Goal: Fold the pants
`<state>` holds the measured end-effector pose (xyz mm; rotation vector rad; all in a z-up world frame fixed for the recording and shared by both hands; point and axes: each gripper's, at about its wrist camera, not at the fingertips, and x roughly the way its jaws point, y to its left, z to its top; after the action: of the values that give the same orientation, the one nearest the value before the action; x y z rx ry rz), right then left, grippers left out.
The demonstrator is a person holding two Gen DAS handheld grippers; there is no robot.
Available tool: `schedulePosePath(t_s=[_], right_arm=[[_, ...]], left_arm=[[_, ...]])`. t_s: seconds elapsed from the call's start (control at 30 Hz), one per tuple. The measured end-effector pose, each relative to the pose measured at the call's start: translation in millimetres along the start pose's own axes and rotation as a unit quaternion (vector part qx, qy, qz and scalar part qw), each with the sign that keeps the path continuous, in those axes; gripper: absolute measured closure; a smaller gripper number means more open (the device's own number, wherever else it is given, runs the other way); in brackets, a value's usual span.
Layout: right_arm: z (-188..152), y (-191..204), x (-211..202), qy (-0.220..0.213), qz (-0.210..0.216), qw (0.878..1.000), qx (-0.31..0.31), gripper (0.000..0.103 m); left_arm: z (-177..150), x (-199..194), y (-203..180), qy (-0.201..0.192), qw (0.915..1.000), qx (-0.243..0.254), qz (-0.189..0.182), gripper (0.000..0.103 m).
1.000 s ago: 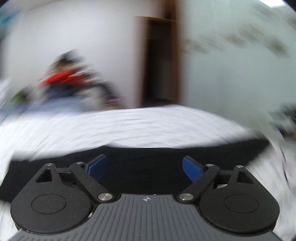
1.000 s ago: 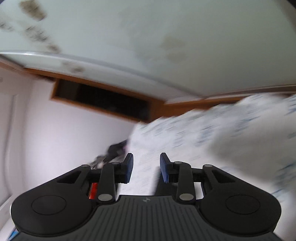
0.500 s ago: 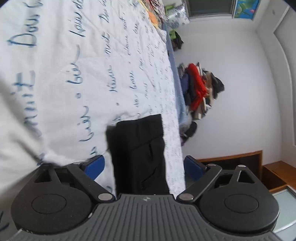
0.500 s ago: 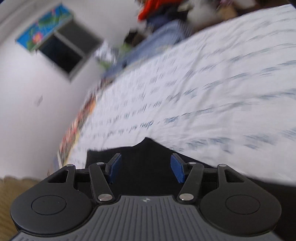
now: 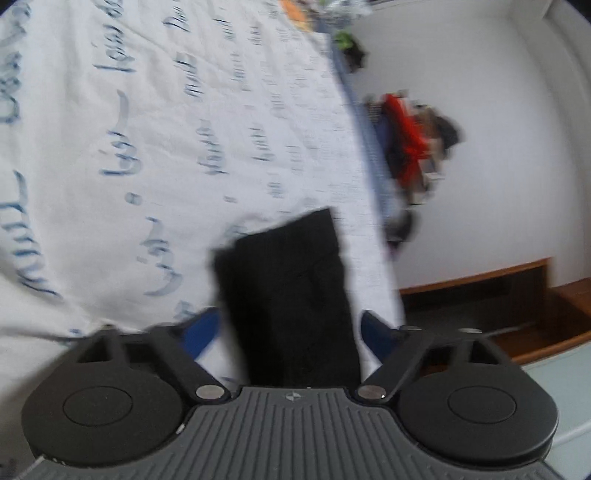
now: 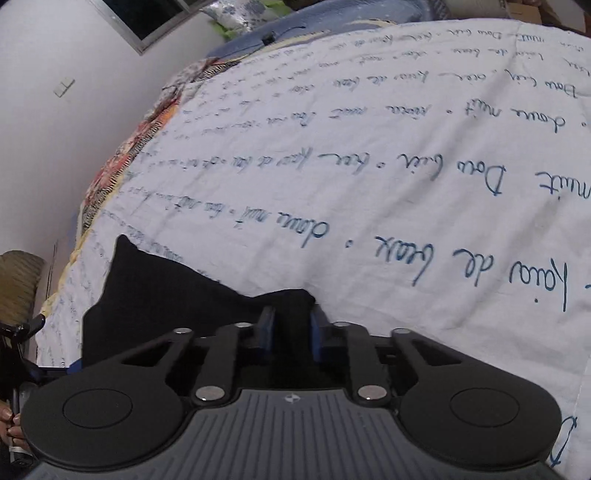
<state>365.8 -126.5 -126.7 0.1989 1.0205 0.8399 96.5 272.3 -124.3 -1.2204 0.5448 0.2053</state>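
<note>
The black pants (image 5: 291,295) lie flat on a white bedspread (image 5: 147,147) printed with blue handwriting. In the left wrist view my left gripper (image 5: 290,332) is open, its blue pads wide apart on either side of the pants' near end. In the right wrist view the pants (image 6: 166,295) spread to the left, and my right gripper (image 6: 290,328) is shut on a raised corner of the black cloth.
A heap of red and dark clothes (image 5: 410,147) sits against the white wall. A wooden frame (image 5: 480,280) and the floor lie past the bed's edge. A patterned quilt edge (image 6: 122,162) and a window (image 6: 147,18) are at the far side.
Both views swung from the walls down onto the bed. My right gripper's pads have closed from apart onto the pants' corner. My left gripper stayed open over the pants.
</note>
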Motion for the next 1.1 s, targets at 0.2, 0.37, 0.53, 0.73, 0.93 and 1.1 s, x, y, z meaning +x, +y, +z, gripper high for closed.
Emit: schedulePosePath(t_s=[0.2,0.37,0.53,0.73,0.93,1.1], right_arm=[[-6,-6,-14,-0.020,0.013,1.000,0.018,0.092],[3,-1,-22,-0.051,0.021,0.998,0.028,0.097],[-8,-25,-5,-0.053,0.005,0.996,0.070,0.101],[-19,-25,-33,-0.114,-0.010,0.985,0.132,0.097],[-109,-26,-141,-0.246,0.045,0.950,0.190,0.083],[-253,-37,-227,-0.361,-0.017,0.893,0.267,0.053]], left_arm=[[4,7,1,-0.004,0.9981,0.018,0.059,0.079],[-13,-11,-29,-0.047,0.9850,0.129,0.104,0.084],[-12,-2,-11,-0.041,0.9861,0.125,0.101,0.082],[-16,-23,-14,-0.051,0.9880,0.123,0.078,0.065],[-33,-71,-49,-0.134,0.9707,0.189,0.062,0.044],[-65,-70,-93,-0.163,0.9528,0.256,0.007,0.031]])
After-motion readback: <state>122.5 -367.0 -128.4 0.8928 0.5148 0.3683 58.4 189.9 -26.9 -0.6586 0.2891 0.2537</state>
